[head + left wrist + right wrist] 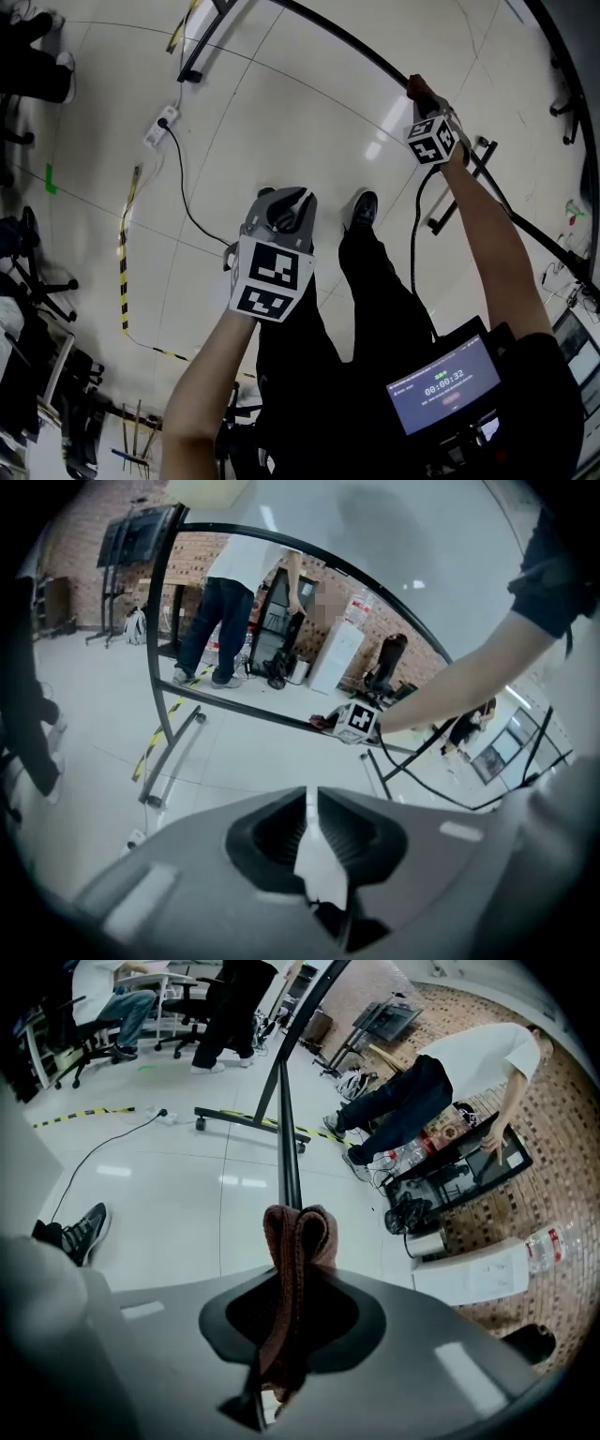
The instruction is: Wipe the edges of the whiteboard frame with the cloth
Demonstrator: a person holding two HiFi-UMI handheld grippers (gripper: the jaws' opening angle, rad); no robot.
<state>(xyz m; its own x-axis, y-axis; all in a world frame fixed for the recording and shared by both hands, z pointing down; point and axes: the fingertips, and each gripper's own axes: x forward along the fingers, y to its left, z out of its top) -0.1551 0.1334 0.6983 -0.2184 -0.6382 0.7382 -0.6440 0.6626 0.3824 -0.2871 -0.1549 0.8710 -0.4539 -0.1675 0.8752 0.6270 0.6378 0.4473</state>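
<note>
The whiteboard's thin black frame (pixel 347 42) arcs across the top of the head view. My right gripper (pixel 422 101) sits on its upper edge, shut on a folded reddish-brown cloth (pixel 416 88). In the right gripper view the cloth (pixel 298 1237) sticks up between the jaws and rests against the frame bar (pixel 286 1129). The left gripper view shows the cloth (pixel 323 722) on the frame (pixel 244 710). My left gripper (pixel 286 211) hangs over the floor, away from the frame. Its jaws (pixel 311 808) are shut with nothing between them.
A power strip (pixel 159 131) and its black cable (pixel 192 216) lie on the floor, beside striped tape (pixel 124 253). The board's foot bar (pixel 464 183) stands under my right arm. A person (pixel 220 602) stands beyond the frame. Office chairs (pixel 37 272) crowd the left.
</note>
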